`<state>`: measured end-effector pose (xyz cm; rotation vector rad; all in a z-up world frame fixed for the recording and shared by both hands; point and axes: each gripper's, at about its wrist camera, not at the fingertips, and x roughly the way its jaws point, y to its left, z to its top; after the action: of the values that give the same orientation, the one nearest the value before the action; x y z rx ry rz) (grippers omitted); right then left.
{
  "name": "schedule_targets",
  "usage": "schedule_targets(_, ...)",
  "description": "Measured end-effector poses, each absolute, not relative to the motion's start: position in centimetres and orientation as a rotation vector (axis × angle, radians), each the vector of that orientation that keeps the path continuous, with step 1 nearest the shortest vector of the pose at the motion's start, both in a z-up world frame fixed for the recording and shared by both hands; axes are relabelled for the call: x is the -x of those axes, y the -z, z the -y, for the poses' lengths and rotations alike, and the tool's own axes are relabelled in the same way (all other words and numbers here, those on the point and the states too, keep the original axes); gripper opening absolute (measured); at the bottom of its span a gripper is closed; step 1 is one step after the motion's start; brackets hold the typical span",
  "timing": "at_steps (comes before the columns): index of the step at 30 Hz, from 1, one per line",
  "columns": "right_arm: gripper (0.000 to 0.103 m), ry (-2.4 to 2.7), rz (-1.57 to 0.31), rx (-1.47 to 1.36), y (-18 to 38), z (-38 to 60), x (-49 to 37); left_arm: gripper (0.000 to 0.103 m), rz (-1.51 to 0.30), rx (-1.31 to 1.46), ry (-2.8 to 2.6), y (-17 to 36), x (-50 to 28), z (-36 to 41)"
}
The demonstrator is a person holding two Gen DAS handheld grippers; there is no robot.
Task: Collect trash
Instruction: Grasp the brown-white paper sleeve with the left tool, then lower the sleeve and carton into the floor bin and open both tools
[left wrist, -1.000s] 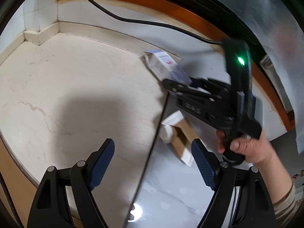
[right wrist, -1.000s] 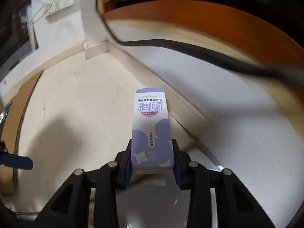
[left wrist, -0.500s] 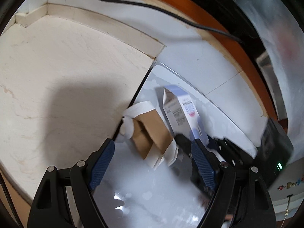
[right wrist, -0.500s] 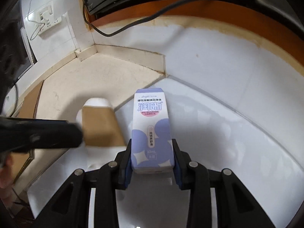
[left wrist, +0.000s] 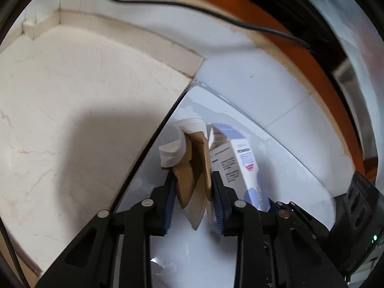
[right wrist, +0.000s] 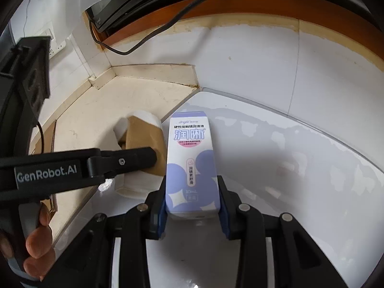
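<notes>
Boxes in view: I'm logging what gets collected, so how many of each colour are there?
Purple and white box, held by the right gripper: 1
Brown and white box, left gripper closing on it: 1
Total: 2

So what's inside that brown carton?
Nothing can be seen inside: the left tongs are closing on the flattened brown carton, and its white flaps and the tongs hide the inside.

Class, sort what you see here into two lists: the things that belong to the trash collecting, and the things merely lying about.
Belonging to the job:
- flattened brown and white carton, between the closing left gripper jaws
- purple and white box, held in the right gripper

Lying about:
- black cable
- wall socket
- glass sheet
</notes>
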<state>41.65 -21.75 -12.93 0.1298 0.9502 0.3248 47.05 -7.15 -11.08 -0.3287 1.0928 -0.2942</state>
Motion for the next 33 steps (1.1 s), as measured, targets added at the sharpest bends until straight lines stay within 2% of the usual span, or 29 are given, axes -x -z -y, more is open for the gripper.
schedule_targets(12,0.035,-0.370,-0.915,-0.156,8.7,20.3,-33.5,0.024,-0.976,0.161,0.297,4.6,-36.0,3.9)
schedule_targets(19,0.035,-0.417,-0.885,-0.178,6.0,19.7,-26.4,0.024,-0.965,0.107,0.306,3.2,-27.2,0.7)
schedule_targets(27,0.035,-0.475,-0.875,-0.205,5.4,18.2,-19.4,0.024,-0.990,0.117,0.314,5.7,-18.3,-1.2)
schedule_targets(33,0.035,-0.485,-0.846,-0.129,8.2,16.4,-13.1,0.024,-1.015,0.136,0.279,10.2,-13.9,-1.0)
